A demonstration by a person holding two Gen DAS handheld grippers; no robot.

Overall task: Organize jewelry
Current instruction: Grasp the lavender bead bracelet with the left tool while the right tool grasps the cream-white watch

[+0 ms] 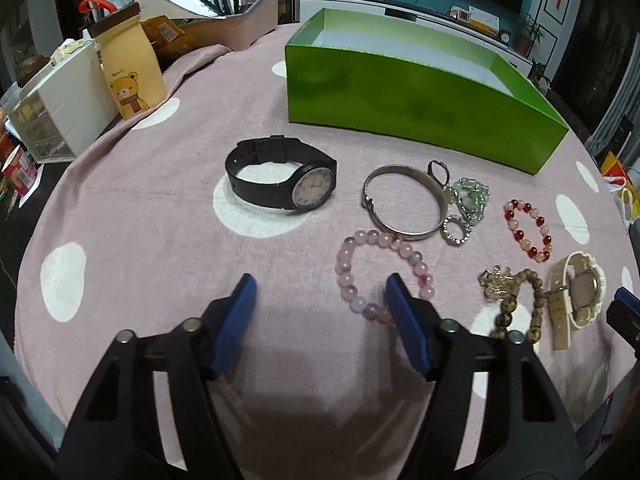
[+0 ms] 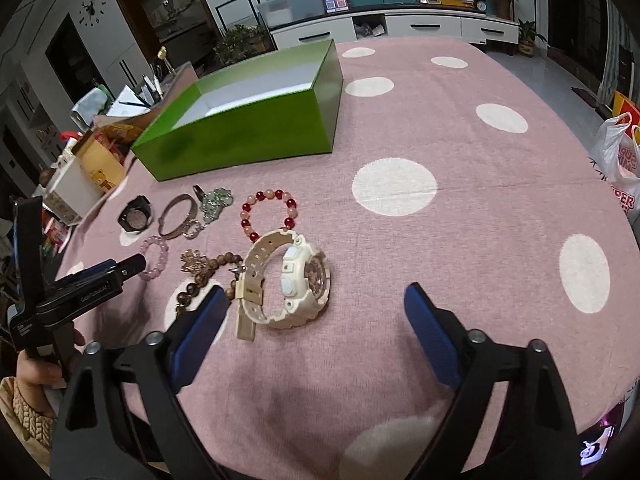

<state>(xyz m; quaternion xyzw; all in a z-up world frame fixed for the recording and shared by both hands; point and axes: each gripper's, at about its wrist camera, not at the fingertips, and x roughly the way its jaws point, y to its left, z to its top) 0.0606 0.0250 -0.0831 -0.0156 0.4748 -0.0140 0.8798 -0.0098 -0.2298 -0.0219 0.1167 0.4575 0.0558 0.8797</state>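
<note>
Left gripper (image 1: pixel 320 292): mine, jaws apart with nothing between the blue pads; the right pad overlaps the pink bead bracelet (image 1: pixel 352 276) in the left wrist view, and I cannot tell whether it touches.
Right gripper (image 2: pixel 316 304): mine, jaws wide and empty — the cream watch (image 2: pixel 292 280) lies just ahead, nearer my left pad.
Green box (image 1: pixel 400 96): open, white inside, at the far side of the cloth, well apart from the jewelry.
Black watch (image 1: pixel 280 180): on its side on a white dot, pale dial facing right.
Silver bangle (image 1: pixel 404 204): flat, beside a small dark ring (image 1: pixel 438 169), a green bead cluster (image 1: pixel 468 196) and a sparkly ring (image 1: pixel 456 230).
Red and pink bead bracelet (image 2: pixel 268 212): just beyond the cream watch.
Brown bead bracelet (image 2: pixel 204 280): with a gold charm, touching the cream watch's strap.
Tablecloth (image 2: pixel 440 240): pink with white dots.
Writing: the left gripper's body, seen from the right wrist, reads "GenRobot.AI"; a paper bag (image 1: pixel 130 80) with a bear drawing has small print too blurred to read; a plastic bag (image 2: pixel 620 160) shows red letters — "SUP" and "PER" legible.
</note>
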